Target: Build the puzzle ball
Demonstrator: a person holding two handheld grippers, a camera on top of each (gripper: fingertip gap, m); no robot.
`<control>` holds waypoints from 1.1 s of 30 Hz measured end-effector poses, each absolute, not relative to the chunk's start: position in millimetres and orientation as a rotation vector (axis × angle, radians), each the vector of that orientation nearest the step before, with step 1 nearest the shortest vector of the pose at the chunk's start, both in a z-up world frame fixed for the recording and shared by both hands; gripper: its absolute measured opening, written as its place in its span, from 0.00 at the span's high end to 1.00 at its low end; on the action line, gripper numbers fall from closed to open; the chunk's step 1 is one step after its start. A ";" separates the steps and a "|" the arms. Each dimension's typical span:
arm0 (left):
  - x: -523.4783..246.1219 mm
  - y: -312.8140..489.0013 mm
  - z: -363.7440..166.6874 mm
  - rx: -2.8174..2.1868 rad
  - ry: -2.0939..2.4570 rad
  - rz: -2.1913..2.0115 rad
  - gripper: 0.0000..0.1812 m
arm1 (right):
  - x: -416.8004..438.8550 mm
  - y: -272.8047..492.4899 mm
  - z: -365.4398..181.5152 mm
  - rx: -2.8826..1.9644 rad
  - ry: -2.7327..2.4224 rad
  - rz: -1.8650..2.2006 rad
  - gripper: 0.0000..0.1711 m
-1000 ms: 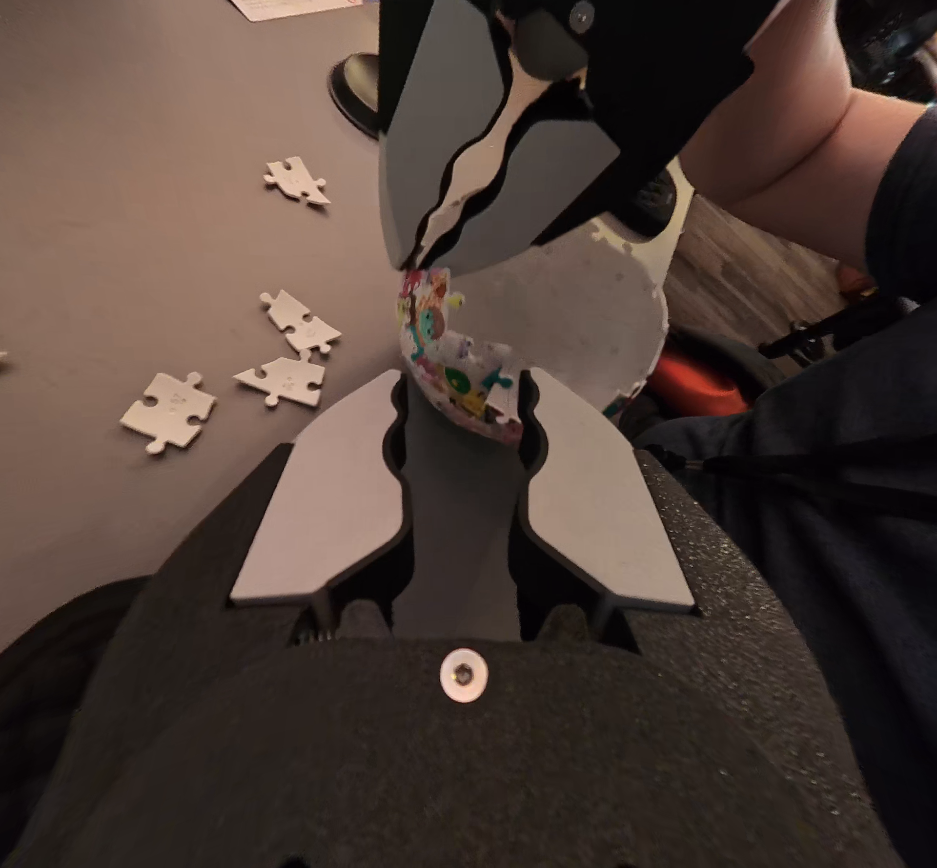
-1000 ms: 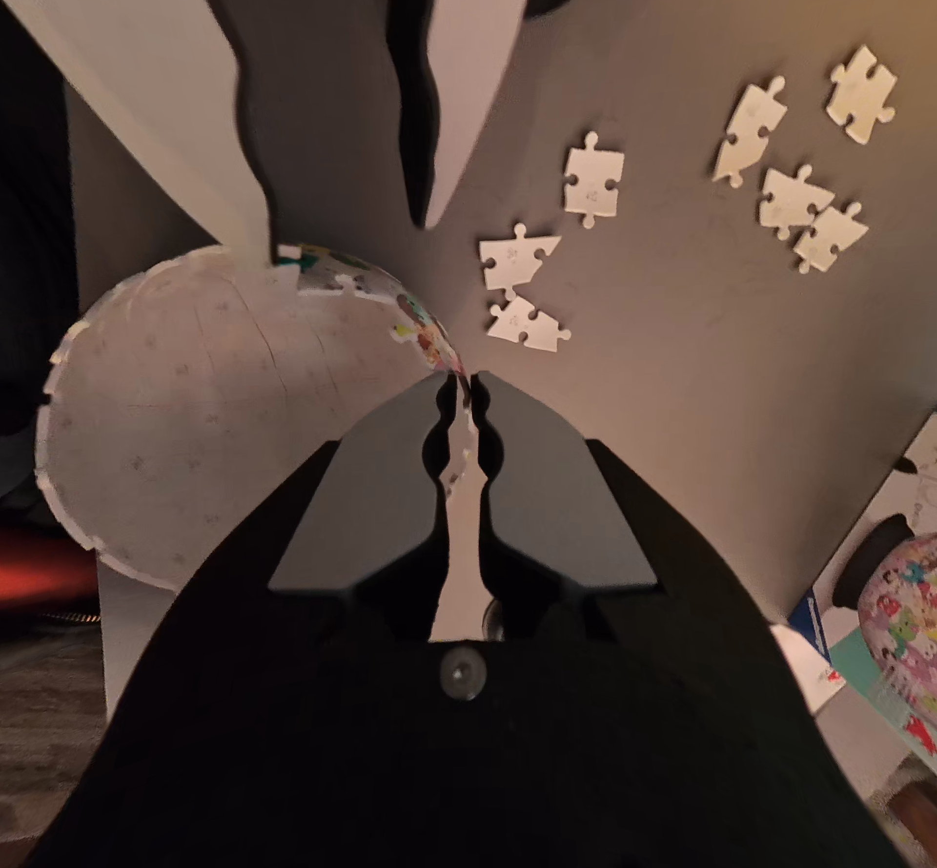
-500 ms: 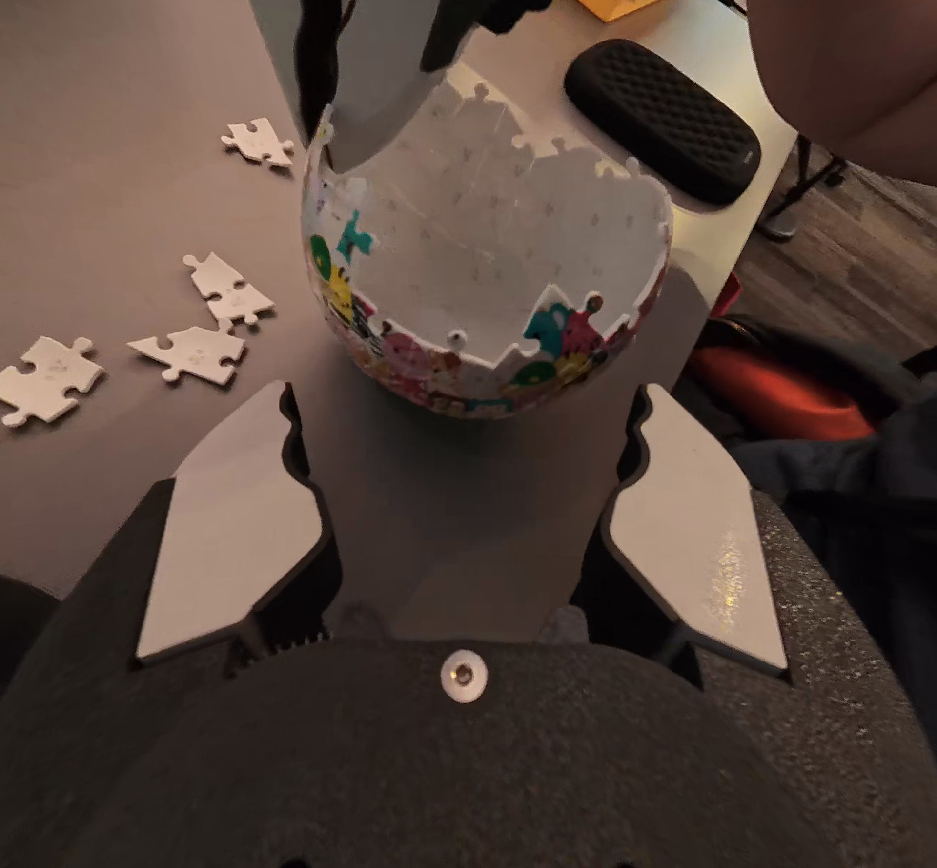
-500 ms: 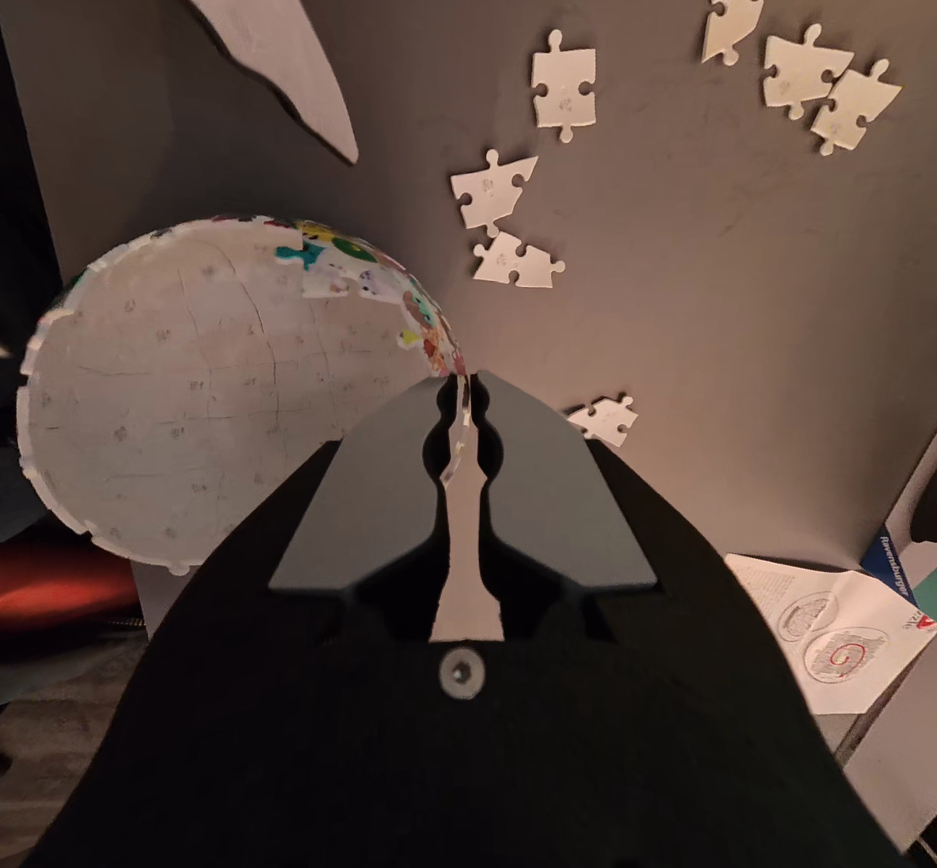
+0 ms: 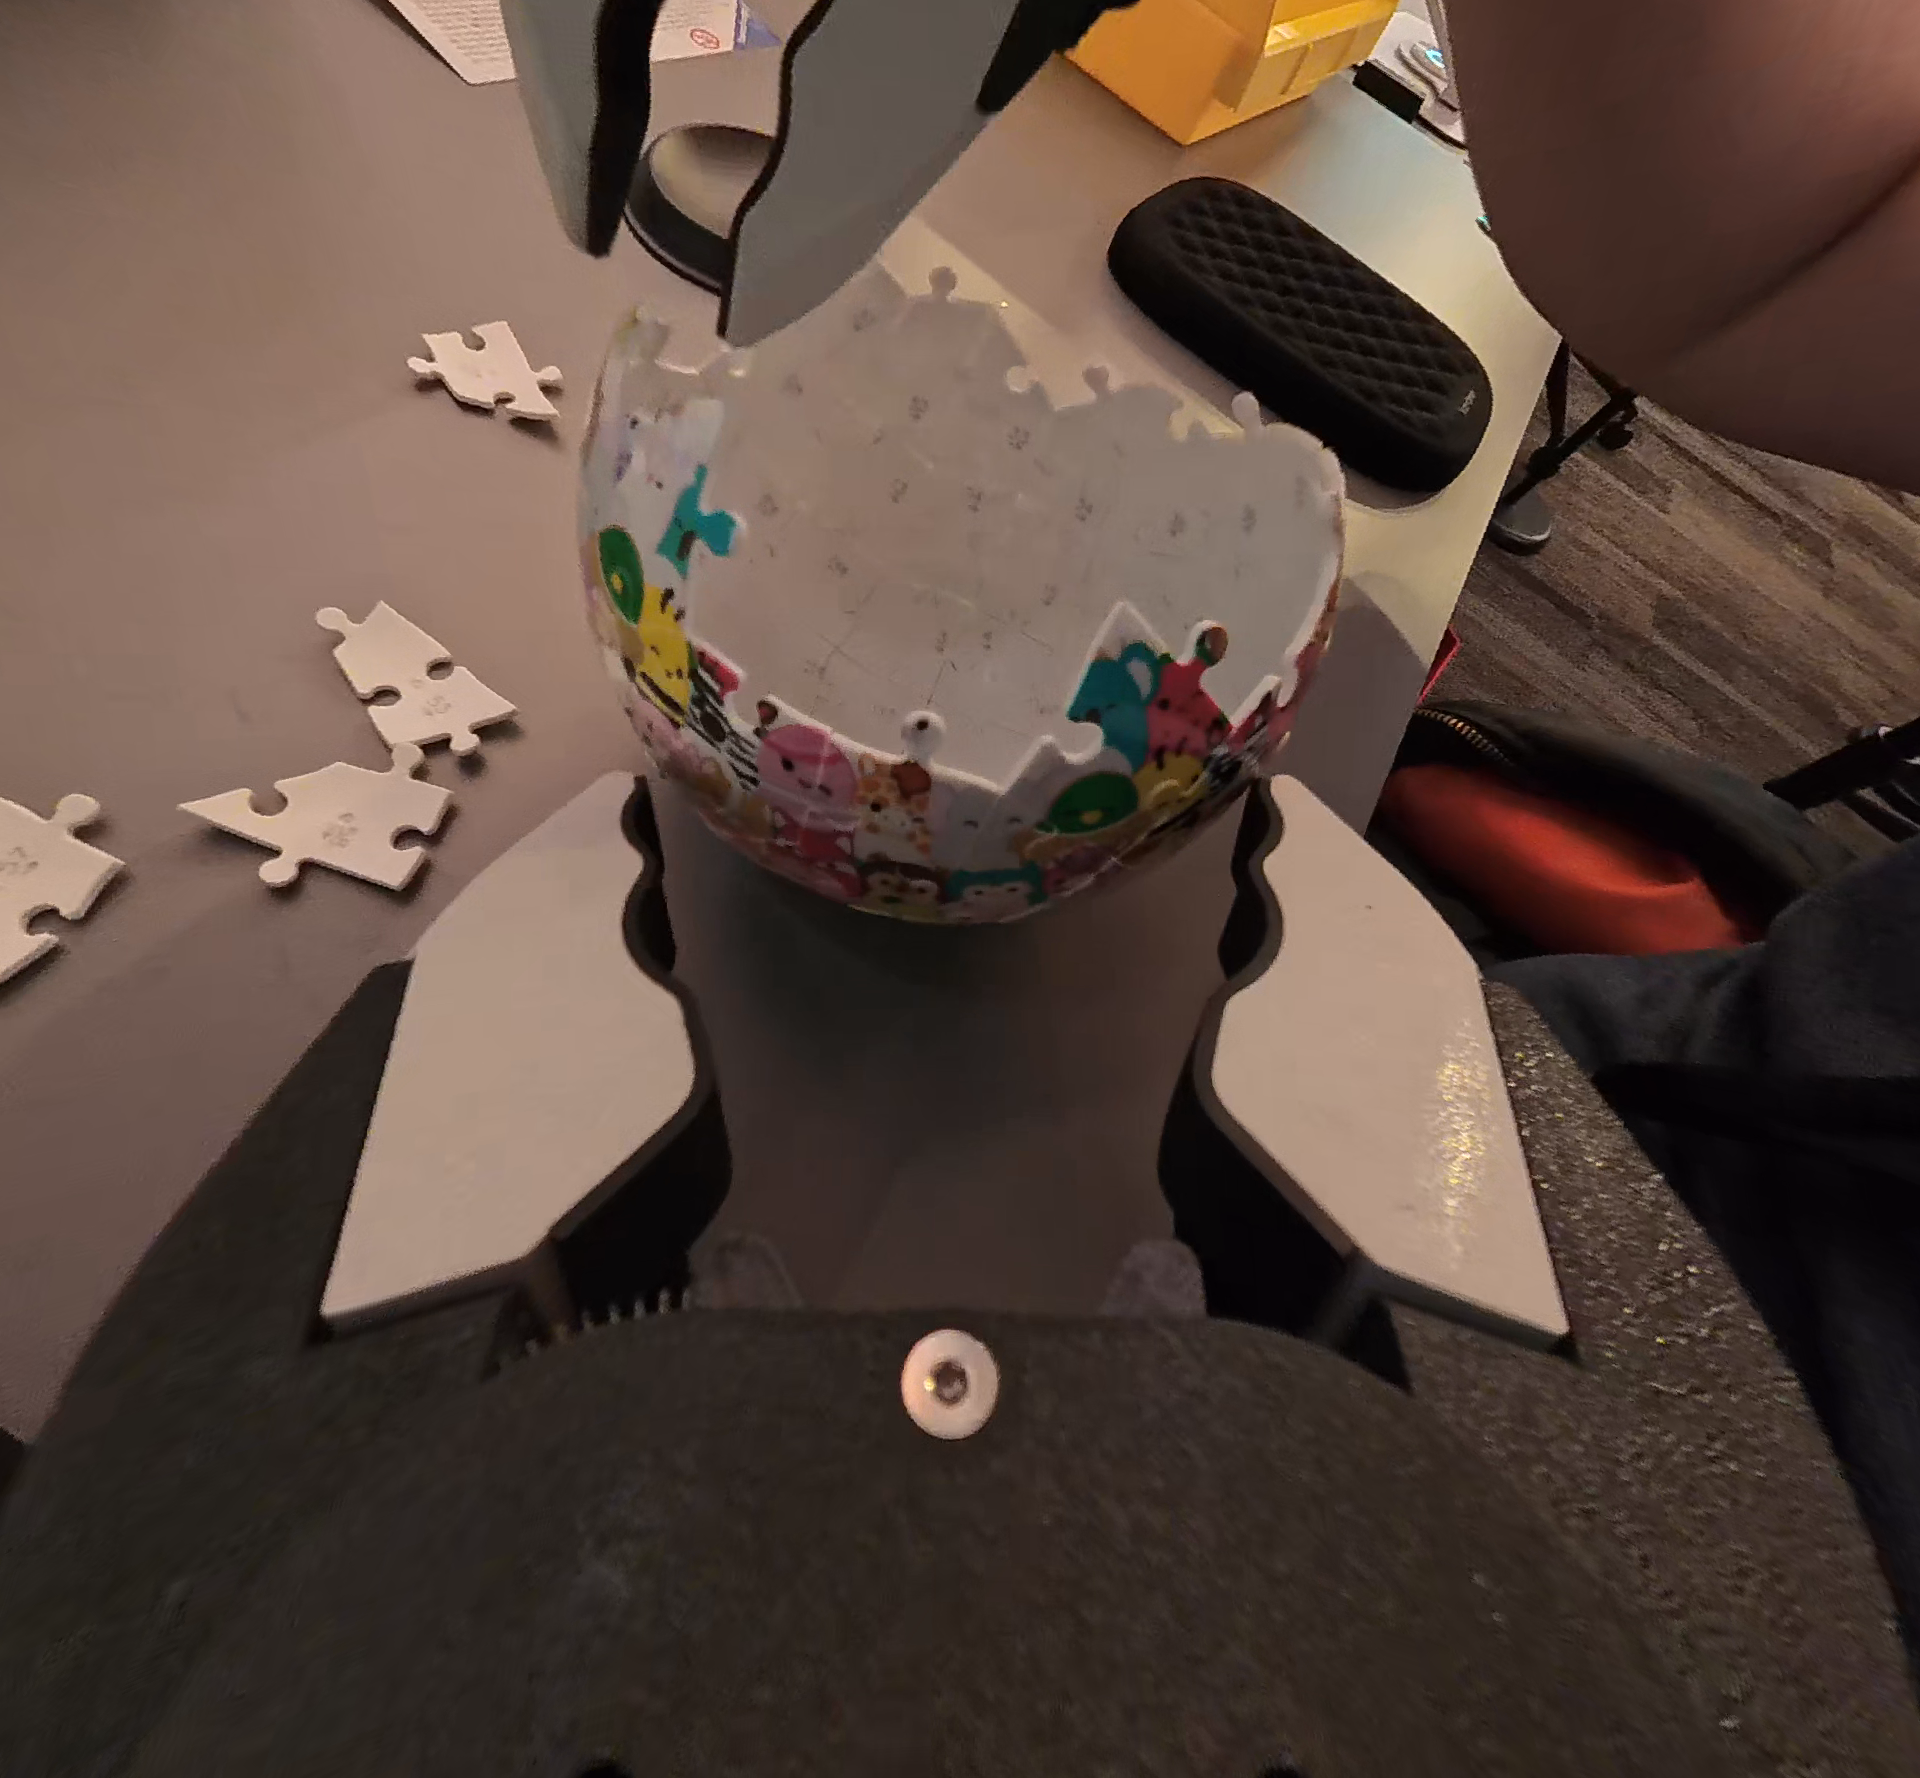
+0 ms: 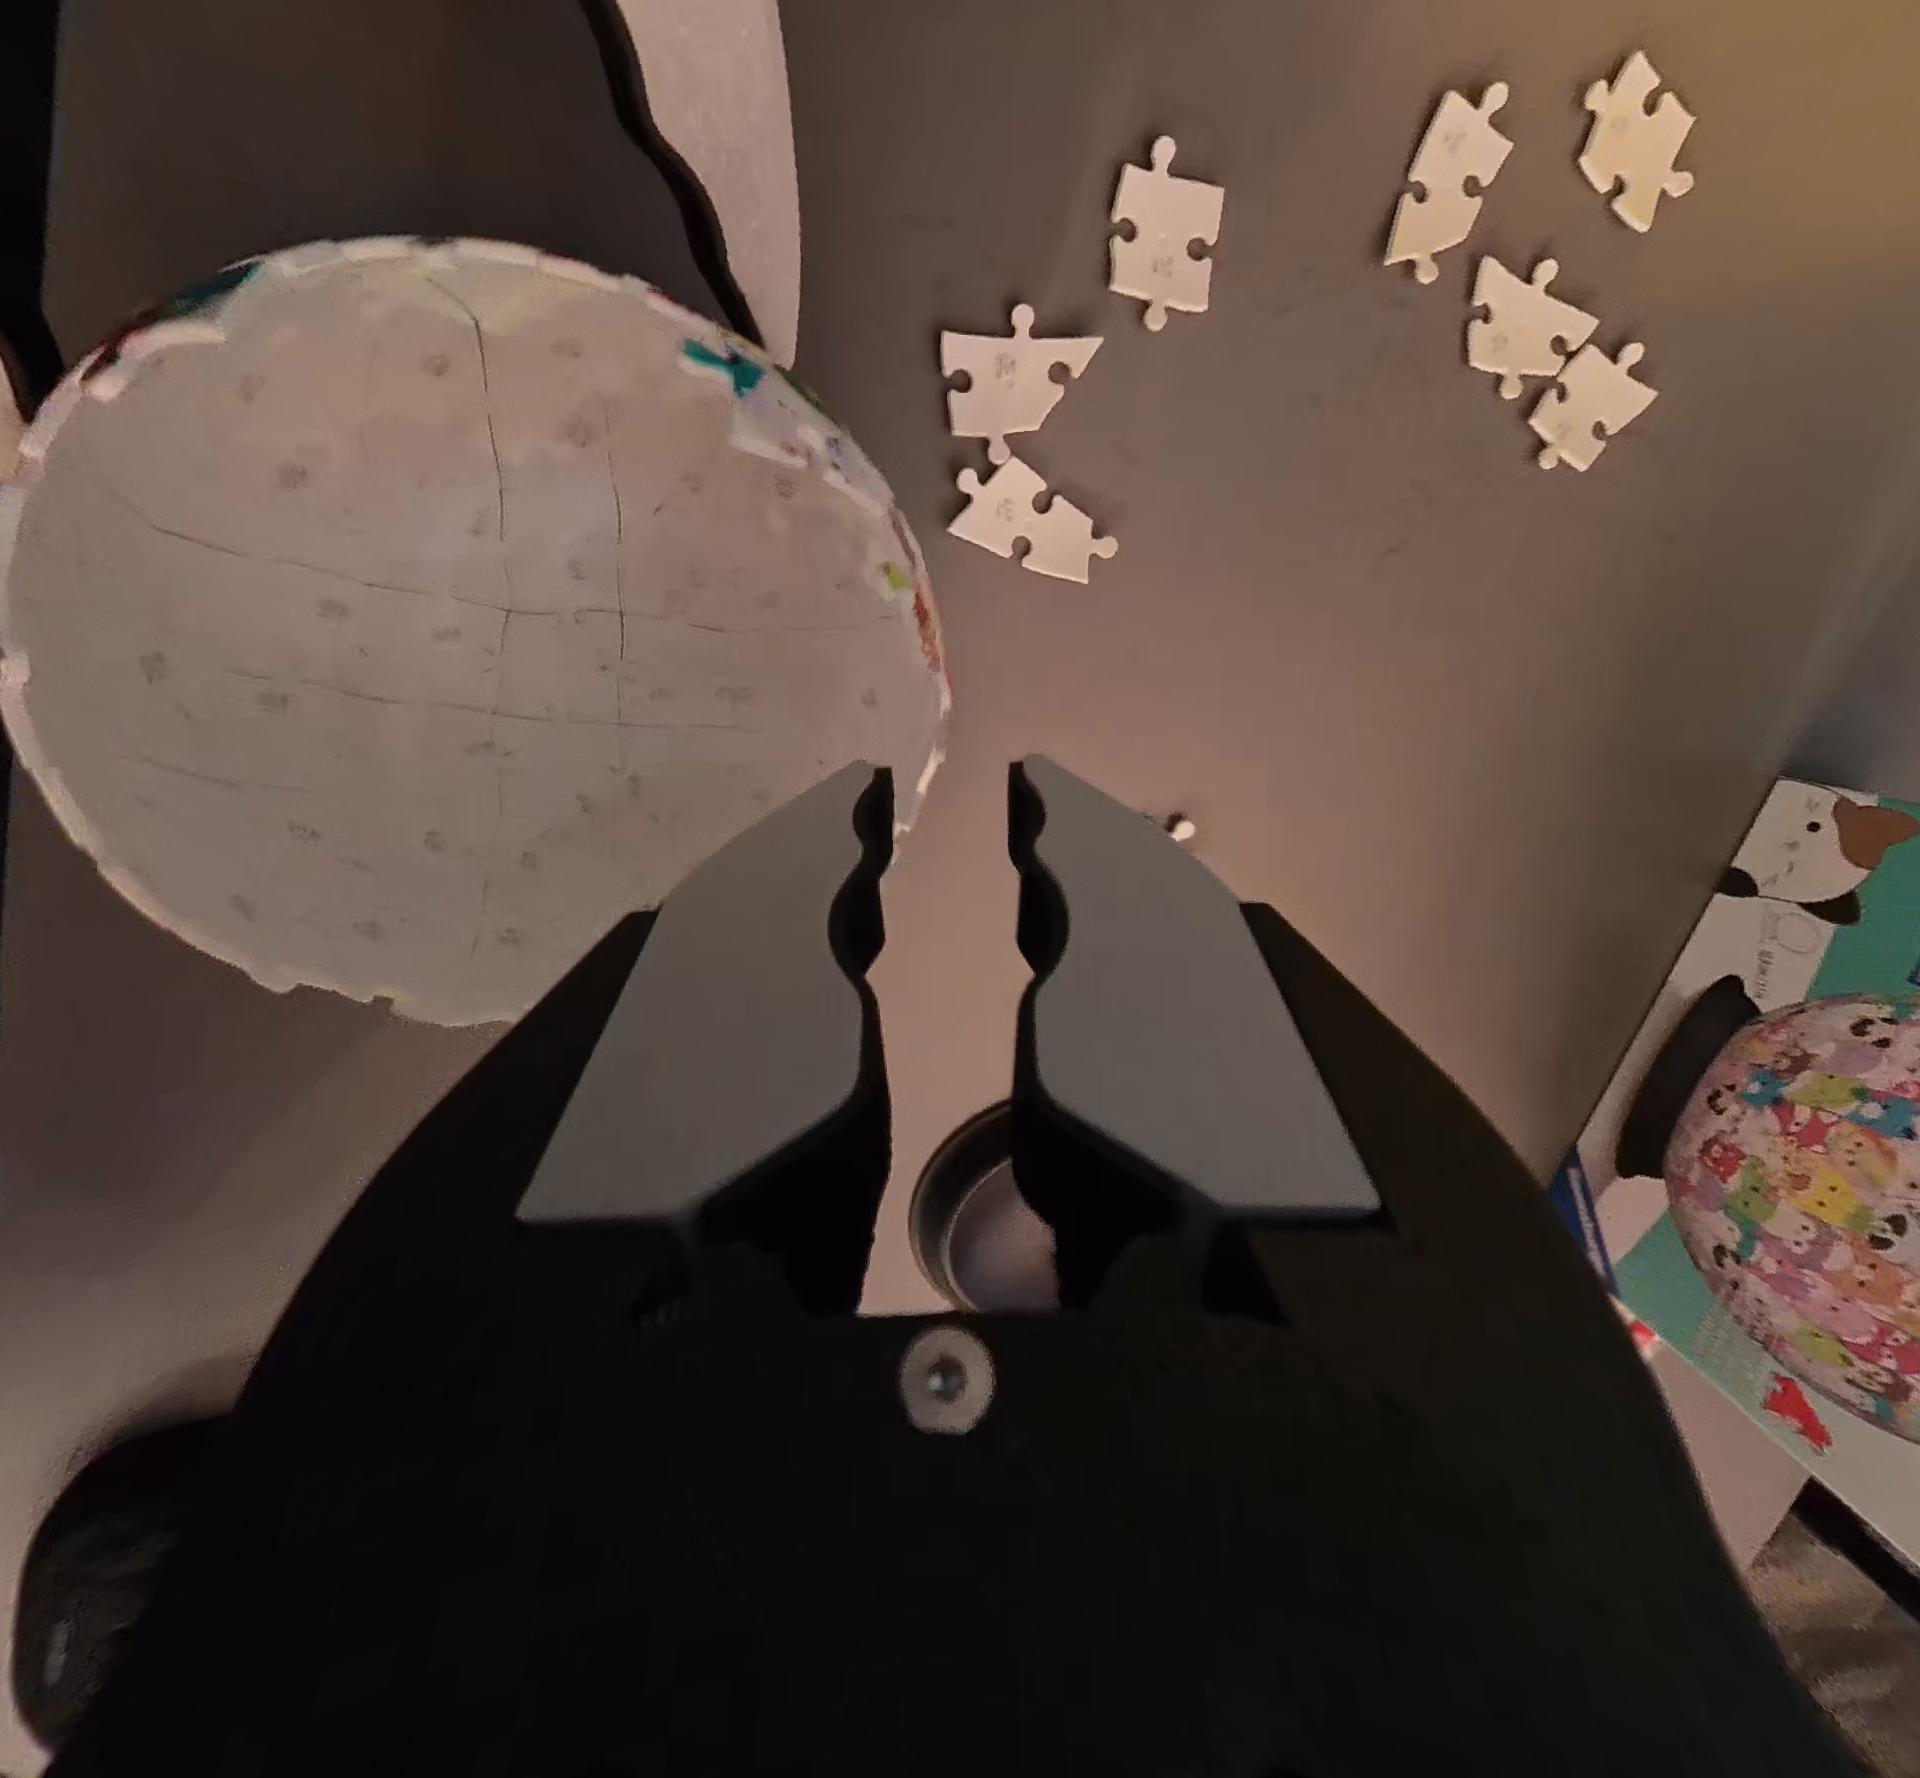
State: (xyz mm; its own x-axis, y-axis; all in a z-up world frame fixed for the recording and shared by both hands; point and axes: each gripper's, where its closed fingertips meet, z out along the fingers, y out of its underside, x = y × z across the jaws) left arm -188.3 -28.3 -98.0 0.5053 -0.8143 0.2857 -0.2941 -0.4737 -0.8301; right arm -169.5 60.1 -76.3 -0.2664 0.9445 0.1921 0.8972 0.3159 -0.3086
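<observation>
**White inside, bright cartoon print outside: a half-built puzzle ball between two open grippers**

I am working two handheld tongs over a dark grey table (image 5: 208,201). The half-finished puzzle ball, a curved plastic bowl with a jagged rim, plain white within and printed with colourful cartoon animals without (image 5: 966,606), sits on the table near its front edge, open side up.

My left gripper (image 5: 951,798) is spread wide, its grey fingers flanking the lower sides of the ball. I cannot tell whether they touch it. My right gripper (image 6: 951,767) hovers just beside the far rim, fingers parted by a narrow gap and holding nothing.

Loose white puzzle pieces lie blank side up on the table: one pair touching (image 6: 1023,440), a single piece beyond them (image 6: 1164,248), and a cluster farther out (image 6: 1538,274). A black ring-shaped stand (image 6: 977,1209) rests under the right gripper. The printed puzzle box (image 6: 1787,1136) lies at the table's end.

I judge the step in hand to be fetching the next piece. The ball looks roughly half built. Next, the right gripper needs to go to a loose piece and pinch it by an edge, while the left steadies the ball without squeezing the shell apart.
</observation>
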 end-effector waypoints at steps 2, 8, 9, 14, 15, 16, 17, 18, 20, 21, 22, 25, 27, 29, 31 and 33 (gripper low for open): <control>-187.3 -28.8 -98.7 -2.010 0.916 -0.897 0.43 | -172.1 59.8 -74.7 -1.639 -2.230 0.240 0.87; -187.5 -27.8 -98.1 -2.007 0.916 -0.904 0.44 | -182.4 55.8 -78.9 -1.603 -2.242 0.291 0.87; -187.8 -27.8 -97.9 -2.006 0.917 -0.905 0.44 | -183.7 56.5 -81.3 -1.607 -2.245 0.288 0.87; -188.7 -28.3 -98.4 -2.010 0.925 -0.893 0.45 | -186.3 57.9 -91.4 -1.651 -2.262 0.313 0.91; -188.8 -28.4 -98.7 -2.011 0.927 -0.891 0.45 | -186.8 58.2 -92.9 -1.655 -2.263 0.315 0.92; -188.9 -28.3 -98.9 -2.012 0.927 -0.890 0.46 | -187.6 59.7 -93.4 -1.659 -2.254 0.307 0.92; -188.8 -28.6 -99.1 -2.012 0.927 -0.894 0.46 | -188.1 60.1 -93.6 -1.664 -2.250 0.309 0.93; -188.8 -28.5 -99.3 -2.012 0.926 -0.896 0.46 | -187.9 59.2 -94.4 -1.674 -2.252 0.318 0.93; -188.5 -28.4 -99.8 -2.013 0.922 -0.902 0.46 | -187.6 58.3 -95.7 -1.682 -2.254 0.318 0.93; -187.7 -28.8 -100.3 -2.015 0.923 -0.909 0.46 | -186.3 57.3 -96.7 -1.691 -2.261 0.311 0.93; -186.5 -29.5 -101.0 -2.016 0.925 -0.916 0.46 | -185.3 56.2 -97.3 -1.696 -2.269 0.301 0.91; -182.8 -31.0 -102.4 -2.011 0.929 -0.938 0.46 | -187.6 50.8 -94.0 -1.661 -2.288 0.297 0.90; -182.7 -30.3 -102.7 -2.010 0.925 -0.946 0.47 | -190.6 49.1 -90.1 -1.614 -2.299 0.277 0.89; -183.3 -29.9 -101.7 -2.009 0.919 -0.961 0.48 | -192.3 52.5 -86.9 -1.589 -2.296 0.227 0.89; -184.8 -28.7 -100.7 -2.007 0.913 -0.965 0.48 | -194.5 51.9 -85.9 -1.585 -2.307 0.228 0.90; -186.1 -28.0 -100.3 -2.009 0.913 -0.962 0.48 | -195.7 53.1 -87.6 -1.579 -2.321 0.207 0.92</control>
State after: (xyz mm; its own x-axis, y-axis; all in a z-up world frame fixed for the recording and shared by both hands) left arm -186.1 -28.0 -100.3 0.4712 -0.8191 0.3272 -0.2833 -0.4918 -0.8233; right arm -195.7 53.1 -87.6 -0.3343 0.9242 0.1848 0.8769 0.3769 -0.2983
